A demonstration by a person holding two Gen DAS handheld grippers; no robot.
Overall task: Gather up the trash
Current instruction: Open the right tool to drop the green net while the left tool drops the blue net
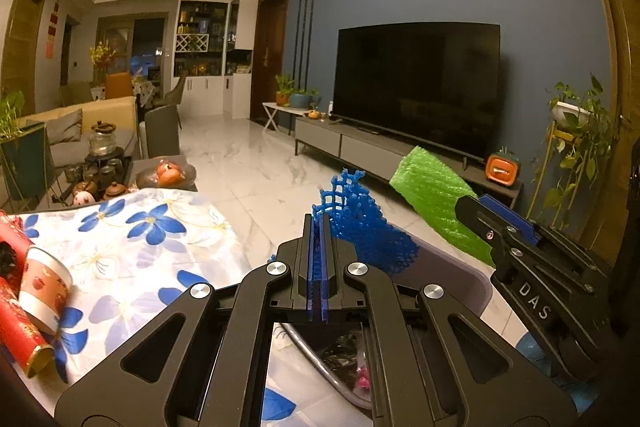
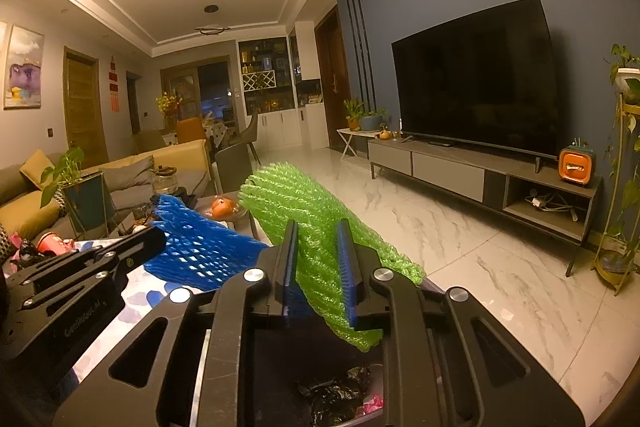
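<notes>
My left gripper [image 1: 318, 223] is shut on a blue foam fruit net [image 1: 360, 227], which sticks up and to the right of its fingers. To its right, my right gripper [image 1: 474, 201] holds a green foam net [image 1: 432, 195]. In the right wrist view, my right gripper [image 2: 316, 231] is shut on the green foam net [image 2: 288, 203], and the left gripper [image 2: 158, 233] with the blue net [image 2: 196, 247] is at the left. Both hang above a trash bin with a black liner [image 2: 336, 391], also seen below the left gripper as the bin [image 1: 340, 351].
A table with a blue-flowered cloth [image 1: 132, 239] lies to the left, holding a paper cup [image 1: 44, 287] and a red tube [image 1: 16, 327]. Beyond are a tea tray [image 1: 100, 175], a sofa [image 2: 120, 171], marble floor [image 2: 460, 247], a TV stand [image 2: 480, 175] and a plant stand [image 2: 620, 187].
</notes>
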